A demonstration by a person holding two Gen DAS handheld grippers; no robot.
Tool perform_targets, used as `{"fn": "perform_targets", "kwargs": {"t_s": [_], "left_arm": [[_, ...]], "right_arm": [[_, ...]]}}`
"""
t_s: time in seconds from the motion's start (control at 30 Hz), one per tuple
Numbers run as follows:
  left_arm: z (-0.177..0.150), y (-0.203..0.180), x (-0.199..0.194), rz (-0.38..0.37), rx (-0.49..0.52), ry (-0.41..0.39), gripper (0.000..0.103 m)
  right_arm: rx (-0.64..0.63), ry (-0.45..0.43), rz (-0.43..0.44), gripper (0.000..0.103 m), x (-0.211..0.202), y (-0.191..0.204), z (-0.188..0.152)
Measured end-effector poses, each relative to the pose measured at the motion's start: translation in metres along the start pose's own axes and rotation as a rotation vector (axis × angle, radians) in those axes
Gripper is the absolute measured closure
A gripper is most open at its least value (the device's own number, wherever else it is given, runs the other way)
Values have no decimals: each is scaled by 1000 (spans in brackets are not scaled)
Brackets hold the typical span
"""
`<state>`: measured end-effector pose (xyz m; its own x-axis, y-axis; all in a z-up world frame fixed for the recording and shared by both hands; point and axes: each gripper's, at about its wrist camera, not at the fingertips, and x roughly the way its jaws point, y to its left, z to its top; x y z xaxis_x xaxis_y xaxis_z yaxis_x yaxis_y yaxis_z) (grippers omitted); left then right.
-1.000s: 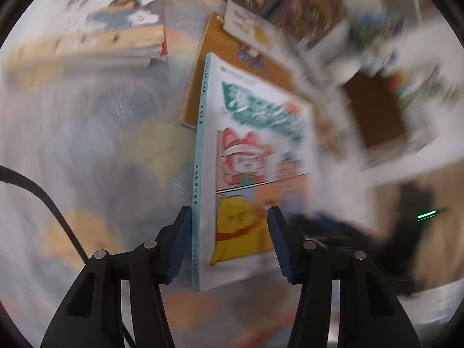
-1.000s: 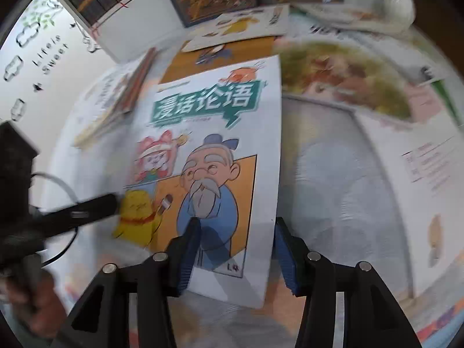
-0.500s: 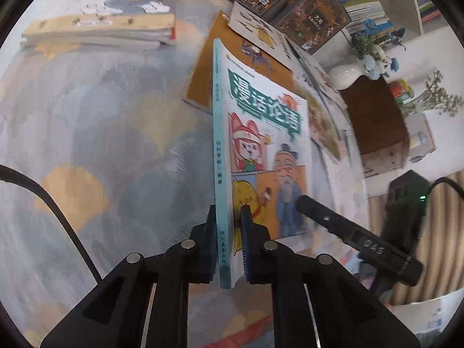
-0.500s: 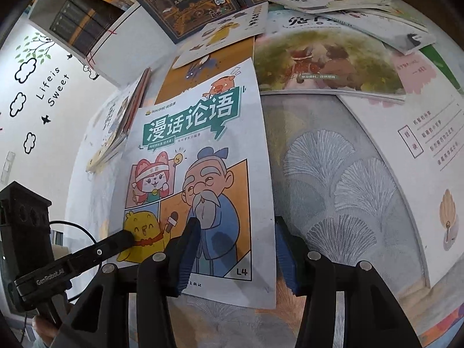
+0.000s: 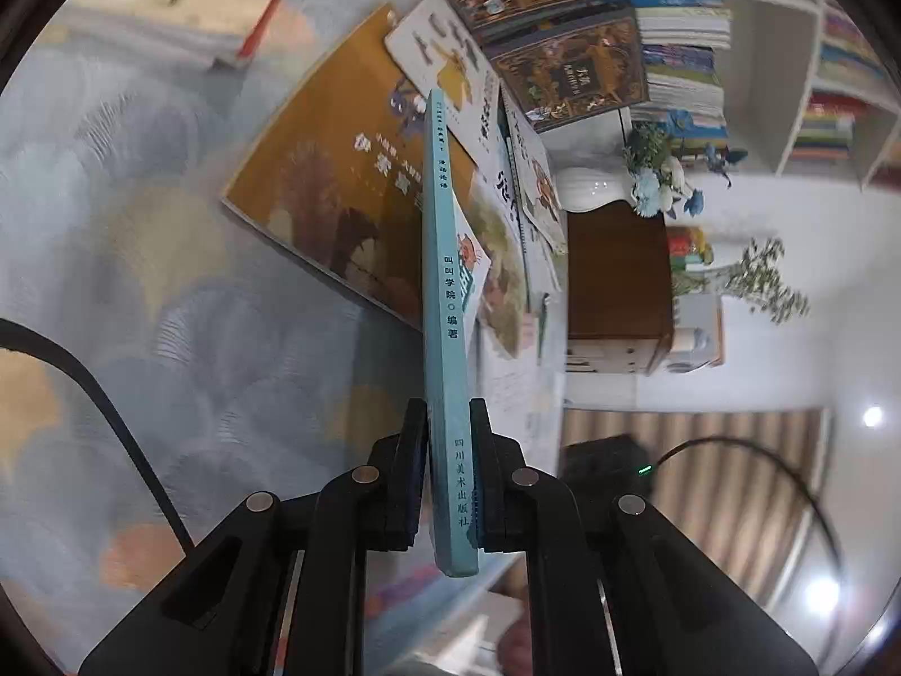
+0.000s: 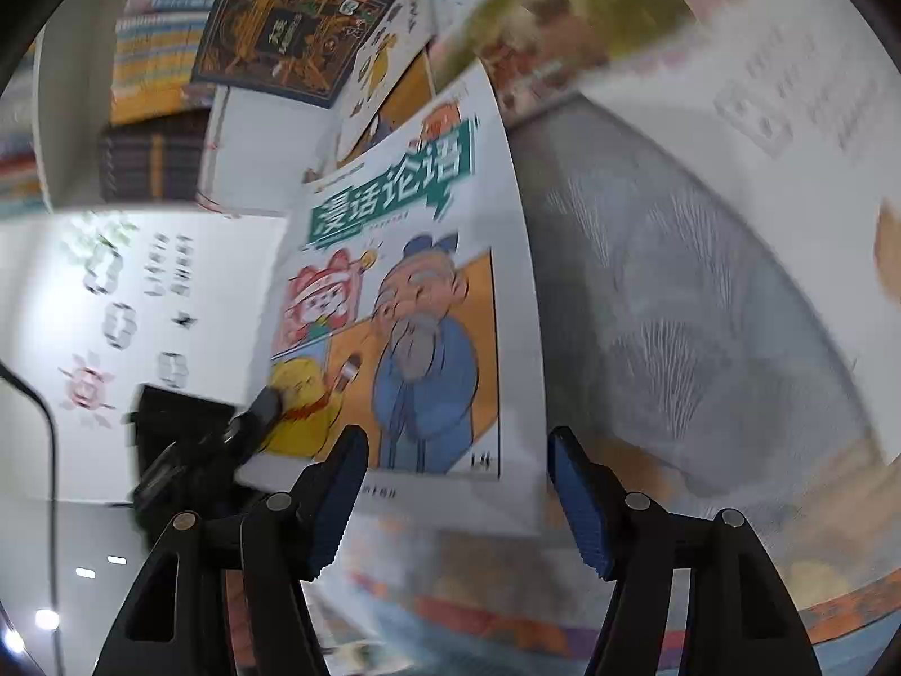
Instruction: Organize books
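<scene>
My left gripper (image 5: pixel 447 479) is shut on the teal spine of a comic book (image 5: pixel 445 304), which stands on edge, lifted off the rug. Its white cover with a green title and a bearded cartoon man shows in the right wrist view (image 6: pixel 416 304), where the left gripper (image 6: pixel 248 434) clamps its left edge. My right gripper (image 6: pixel 456 484) is open and empty, its blue pads just below the book's lower edge, not touching it.
An orange book (image 5: pixel 338 180) lies on the grey patterned rug (image 5: pixel 169 281), with other books fanned out beyond it. Two dark ornate books (image 5: pixel 569 73) lean on a white bookshelf (image 5: pixel 788 56). A brown cabinet (image 5: pixel 619 281) carries a vase.
The left gripper closed on the book's spine and tipped it up off the rug onto its edge. The right gripper stayed open below the cover.
</scene>
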<state>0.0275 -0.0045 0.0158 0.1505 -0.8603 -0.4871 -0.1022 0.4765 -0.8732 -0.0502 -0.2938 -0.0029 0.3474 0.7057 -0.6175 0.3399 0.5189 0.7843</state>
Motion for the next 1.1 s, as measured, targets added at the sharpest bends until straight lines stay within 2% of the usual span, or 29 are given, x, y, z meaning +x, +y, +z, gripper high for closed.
{"fn": "perform_targets", "kwargs": {"t_s": [0.13, 0.23, 0.27, 0.33, 0.4, 0.43, 0.47, 0.53, 0.6, 0.73, 0.93, 1.1], "left_arm": [[6, 7, 6, -74, -110, 37, 94], [10, 7, 6, -88, -124, 55, 94], [11, 6, 6, -90, -121, 61, 94], [12, 6, 4, -68, -104, 59, 94], [14, 3, 3, 7, -53, 52, 94], [13, 0, 3, 64, -13, 48, 94], [12, -2, 4, 100, 14, 46, 94], [6, -11, 8, 210, 117, 33, 94], [-1, -22, 10, 285, 215, 18, 94], [-10, -38, 5, 306, 332, -8, 93], [-7, -47, -21, 219, 372, -67, 88], [3, -56, -53, 187, 401, -160, 84]], "right_arm": [[92, 24, 116, 39, 13, -21, -4], [142, 3, 213, 42, 22, -28, 1], [149, -20, 244, 54, 21, -29, 1], [171, -34, 261, 64, 17, -32, 3], [129, -52, 209, 73, 13, -24, 3], [87, -61, 159, 74, 11, -17, 2], [-10, -78, 56, 74, 7, -1, 0], [-156, -99, -85, 75, 6, 22, -3], [-293, -115, -194, 77, 5, 46, -10], [-466, -146, -336, 77, 4, 77, -23], [-628, -179, -395, 77, -4, 114, -37], [-697, -168, -367, 77, 6, 151, -28]]}}
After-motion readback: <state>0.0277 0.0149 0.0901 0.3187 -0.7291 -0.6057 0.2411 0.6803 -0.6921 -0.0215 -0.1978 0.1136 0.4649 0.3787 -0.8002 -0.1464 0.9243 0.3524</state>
